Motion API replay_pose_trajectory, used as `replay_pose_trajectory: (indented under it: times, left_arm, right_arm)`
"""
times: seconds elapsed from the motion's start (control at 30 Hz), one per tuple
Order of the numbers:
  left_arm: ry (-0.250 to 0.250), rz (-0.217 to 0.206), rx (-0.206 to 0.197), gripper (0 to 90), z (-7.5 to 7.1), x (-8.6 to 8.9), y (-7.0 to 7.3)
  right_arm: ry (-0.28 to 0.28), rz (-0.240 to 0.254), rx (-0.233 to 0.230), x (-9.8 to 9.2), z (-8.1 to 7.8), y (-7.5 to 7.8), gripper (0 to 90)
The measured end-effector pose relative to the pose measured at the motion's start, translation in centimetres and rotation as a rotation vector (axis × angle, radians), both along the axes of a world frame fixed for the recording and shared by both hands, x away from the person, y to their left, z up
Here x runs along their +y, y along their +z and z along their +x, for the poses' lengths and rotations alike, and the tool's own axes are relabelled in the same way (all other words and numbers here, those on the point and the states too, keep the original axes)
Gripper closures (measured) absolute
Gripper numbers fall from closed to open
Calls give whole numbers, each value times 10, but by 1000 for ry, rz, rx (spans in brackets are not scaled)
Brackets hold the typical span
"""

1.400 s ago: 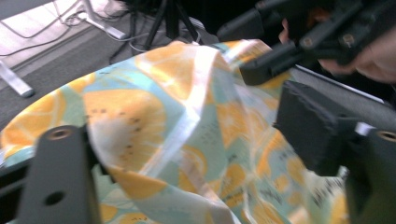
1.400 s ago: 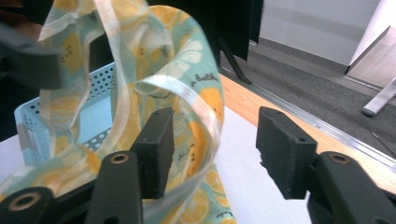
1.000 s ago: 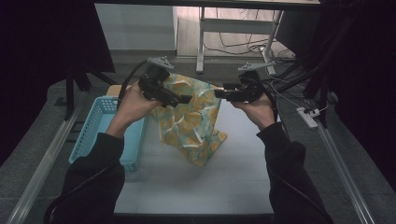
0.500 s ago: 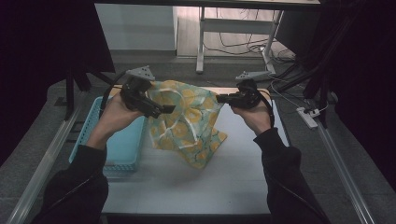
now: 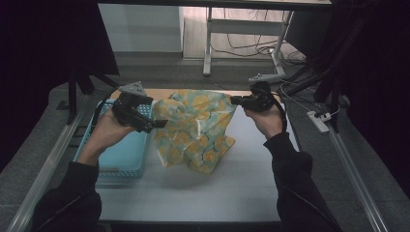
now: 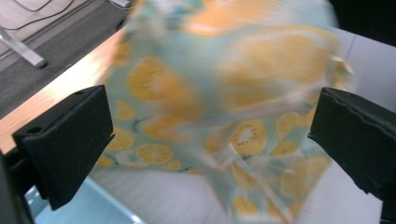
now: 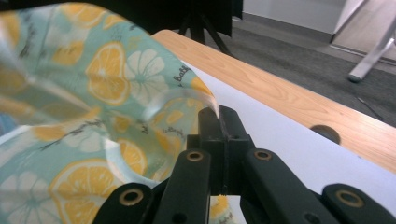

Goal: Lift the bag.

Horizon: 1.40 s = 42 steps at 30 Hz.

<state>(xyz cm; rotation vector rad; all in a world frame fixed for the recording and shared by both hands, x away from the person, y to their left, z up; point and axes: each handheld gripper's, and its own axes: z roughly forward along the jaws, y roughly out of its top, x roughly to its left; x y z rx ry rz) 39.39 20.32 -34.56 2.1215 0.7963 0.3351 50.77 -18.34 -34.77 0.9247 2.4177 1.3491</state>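
A soft teal sheet with a lemon print (image 5: 193, 130) hangs over the white table, its lower part crumpled on the surface. My right gripper (image 5: 234, 100) is shut on the sheet's upper right edge and holds it up. In the right gripper view the black jaws (image 7: 218, 119) meet on that edge, and the lemon-print sheet (image 7: 93, 116) spreads away to the left. My left gripper (image 5: 157, 124) is at the sheet's left side, over the basket's edge. In the left gripper view its jaws (image 6: 212, 116) stand wide open and the blurred sheet (image 6: 224, 93) lies ahead of them, ungripped.
A light blue plastic basket (image 5: 111, 171) sits on the table's left side, under my left hand. A wooden strip (image 5: 162, 92) runs along the far edge. Bare white tabletop (image 5: 217, 193) lies in front of the sheet. Metal rails flank the table.
My left gripper has moved left and down, away from the sheet's top toward the basket. The sheet now hangs spread wider from the right gripper, which has stayed in place.
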Motion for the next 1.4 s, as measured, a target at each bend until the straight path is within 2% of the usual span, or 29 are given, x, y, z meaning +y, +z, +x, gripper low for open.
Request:
replay_pose_trajectory:
  times: [0.13, 0.2, 0.27, 0.43, 0.63, 0.83, 0.9, 1.07, 1.3, 1.4]
  left_arm:
    - [21, -7, 9, 0, -4, 8, -7]
    - [24, -8, 12, 0, -7, 9, -11]
    - [26, -15, 17, 0, -11, 10, -17]
    - [44, -45, 36, 0, -21, 16, -29]
    - [84, -93, 39, 0, -37, 25, -39]
    - [125, -81, 33, 0, -60, 29, -52]
    - [143, -66, 35, 0, -68, 30, -58]
    - [170, -43, 34, 0, -86, 32, -74]
    - [203, -106, 52, 0, -107, 39, -96]
    - [206, -127, 64, 0, -116, 40, -103]
  right_arm:
    - [-15, -14, 10, -6, 2, -4, 900]
    - [-9, -20, 39, -8, 3, -9, 894]
    - [-9, -12, 53, -9, 3, -13, 803]
    - [17, 48, 80, -13, -2, -21, 603]
    - [25, 68, 55, -21, -16, -23, 466]
    - [16, 47, 3, -30, -34, -29, 336]
    - [15, 43, -12, -34, -41, -33, 300]
    - [18, 49, -20, -42, -58, -44, 232]
    - [6, 21, -35, -50, -83, -59, 173]
    - [-2, 24, -27, -53, -93, -68, 144]
